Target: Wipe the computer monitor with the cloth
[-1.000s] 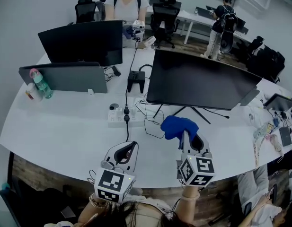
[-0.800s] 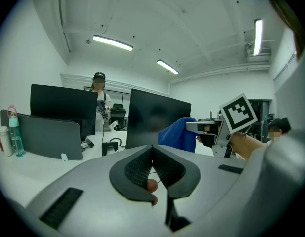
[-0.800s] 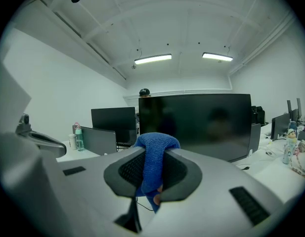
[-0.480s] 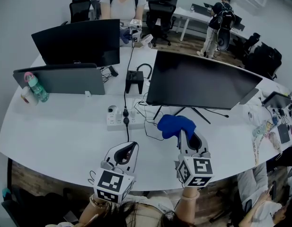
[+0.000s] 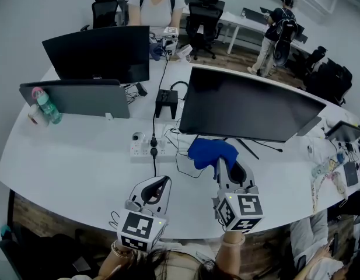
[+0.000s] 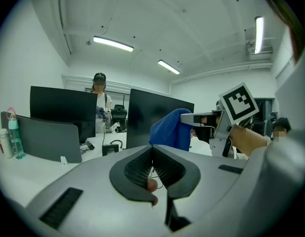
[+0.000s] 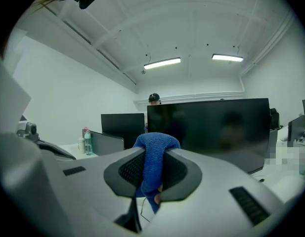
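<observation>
One cloth [image 5: 210,151], clamped in my right hand-held gripper [image 5: 223,167], hangs near the monitor [image 5: 250,107]; my left hand-held gripper [image 5: 153,190] is closed, empty; wiping seemingly unstarted.

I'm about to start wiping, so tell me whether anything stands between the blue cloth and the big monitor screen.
Nothing visible does. The right tongs hold the blue cloth just before the monitor's lower edge; the cables lie on the desk below that path.
</observation>
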Tool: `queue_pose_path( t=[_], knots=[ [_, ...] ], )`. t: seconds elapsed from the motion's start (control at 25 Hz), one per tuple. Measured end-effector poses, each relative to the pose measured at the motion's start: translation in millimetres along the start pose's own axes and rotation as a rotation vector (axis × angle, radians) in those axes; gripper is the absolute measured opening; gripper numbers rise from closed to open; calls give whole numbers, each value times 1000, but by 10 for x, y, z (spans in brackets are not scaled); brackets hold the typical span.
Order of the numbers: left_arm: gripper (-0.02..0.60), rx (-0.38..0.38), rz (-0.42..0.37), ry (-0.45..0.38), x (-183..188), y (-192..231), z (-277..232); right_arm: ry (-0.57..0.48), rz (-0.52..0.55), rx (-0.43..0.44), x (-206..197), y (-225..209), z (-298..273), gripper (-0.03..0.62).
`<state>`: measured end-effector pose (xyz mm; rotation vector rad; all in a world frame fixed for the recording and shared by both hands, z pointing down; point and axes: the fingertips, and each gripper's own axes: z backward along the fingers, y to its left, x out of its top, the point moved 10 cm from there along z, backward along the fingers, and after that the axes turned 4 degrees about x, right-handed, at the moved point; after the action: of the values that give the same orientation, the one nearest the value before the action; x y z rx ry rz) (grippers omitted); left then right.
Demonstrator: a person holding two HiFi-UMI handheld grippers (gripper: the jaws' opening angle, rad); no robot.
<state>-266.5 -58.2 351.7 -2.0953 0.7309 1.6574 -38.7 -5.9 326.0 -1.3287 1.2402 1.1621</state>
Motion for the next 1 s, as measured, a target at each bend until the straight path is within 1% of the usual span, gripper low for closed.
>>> queue_pose_path(
  t=[0.12, 0.32, 0.52, 0.76, 1.0],
  knots=[
    [9, 31, -19, -14, 37, -31, -37, -2, 24, 22, 79, -19, -58, 63],
    [9, 69, 19, -20, 73, -25, -54, -19, 36, 67, 195, -50, -161, 63],
    [9, 124, 21, -21, 93, -29, -61, -39, 52, 112, 330, -60, -281, 63],
    [9, 160, 24, -13, 97, -98, -49, -71, 90, 154, 505, -61, -394, 63],
    [9, 197, 10, -11, 113, -141, -57, -94, 95, 183, 590, -91, -508, 63]
  ],
)
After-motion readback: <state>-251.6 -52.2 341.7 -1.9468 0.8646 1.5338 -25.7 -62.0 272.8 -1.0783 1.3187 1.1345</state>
